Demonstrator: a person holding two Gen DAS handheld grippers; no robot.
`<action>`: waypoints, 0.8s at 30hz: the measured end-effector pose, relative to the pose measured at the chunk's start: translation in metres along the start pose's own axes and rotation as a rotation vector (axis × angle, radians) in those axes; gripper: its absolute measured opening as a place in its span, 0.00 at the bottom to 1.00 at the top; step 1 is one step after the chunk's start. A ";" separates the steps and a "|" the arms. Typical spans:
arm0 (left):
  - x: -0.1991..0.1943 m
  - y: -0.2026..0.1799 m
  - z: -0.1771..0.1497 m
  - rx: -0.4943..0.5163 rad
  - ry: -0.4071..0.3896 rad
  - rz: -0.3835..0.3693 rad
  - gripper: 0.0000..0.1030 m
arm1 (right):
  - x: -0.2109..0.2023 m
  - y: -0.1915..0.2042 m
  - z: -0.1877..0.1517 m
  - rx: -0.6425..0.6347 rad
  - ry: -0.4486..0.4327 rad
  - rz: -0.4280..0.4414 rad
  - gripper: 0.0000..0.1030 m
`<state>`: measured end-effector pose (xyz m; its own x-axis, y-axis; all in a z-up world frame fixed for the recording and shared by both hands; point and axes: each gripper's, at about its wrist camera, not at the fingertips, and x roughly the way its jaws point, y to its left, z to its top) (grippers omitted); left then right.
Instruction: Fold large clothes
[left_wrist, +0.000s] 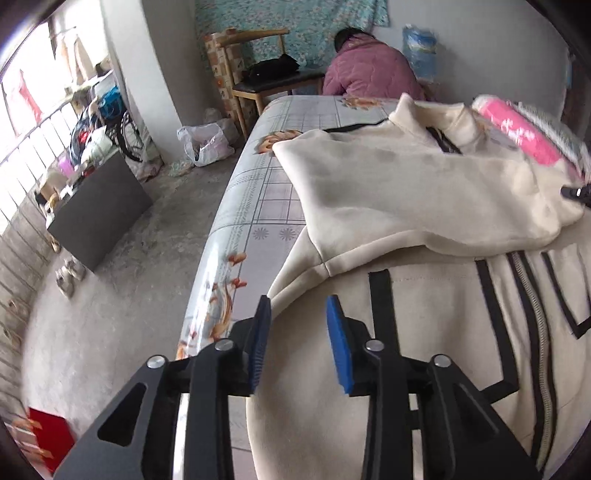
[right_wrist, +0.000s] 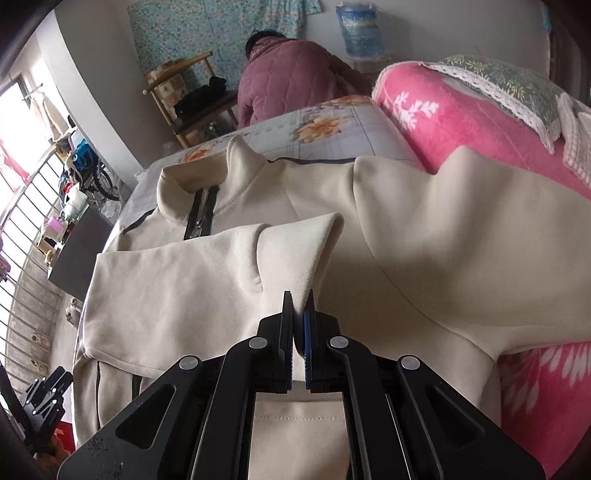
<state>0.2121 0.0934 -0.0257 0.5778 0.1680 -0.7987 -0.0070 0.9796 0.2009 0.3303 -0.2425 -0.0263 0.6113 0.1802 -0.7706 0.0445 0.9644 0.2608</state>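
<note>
Here the one cream jacket (right_wrist: 388, 221) lies front-up on the bed (left_wrist: 258, 206), collar toward the far end, its zip running down the middle. One sleeve (left_wrist: 406, 199) is already laid across the chest; the other sleeve (right_wrist: 424, 258) is lifted and drawn inward, so I judge the sleeve folds about half done, with the body still to be folded over.

The right gripper (right_wrist: 300, 306) is clamped tight on a pinch of that raised sleeve cloth, which peaks up from between its pads. The left gripper (left_wrist: 297, 306) hangs just above the jacket's near edge with its jaws partly apart and nothing between them.

Counted: one jacket, two sleeves, two grippers. Beyond it are one pink blanket (right_wrist: 461, 122), one pillow (right_wrist: 498, 85), one chair (left_wrist: 266, 81), and one person (left_wrist: 365, 70) bent over at the far end.
</note>
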 end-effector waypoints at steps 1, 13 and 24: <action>0.009 -0.008 0.003 0.051 0.013 0.031 0.37 | 0.000 -0.001 0.001 0.007 0.000 0.010 0.03; 0.047 0.040 0.010 -0.074 0.024 0.101 0.34 | -0.025 -0.008 0.023 0.024 -0.041 0.139 0.03; 0.038 0.069 0.008 -0.177 0.057 -0.095 0.36 | 0.025 -0.035 -0.001 0.046 0.118 0.103 0.12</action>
<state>0.2407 0.1668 -0.0377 0.5352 0.0753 -0.8413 -0.1015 0.9945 0.0245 0.3433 -0.2716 -0.0549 0.5172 0.3023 -0.8007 0.0237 0.9301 0.3665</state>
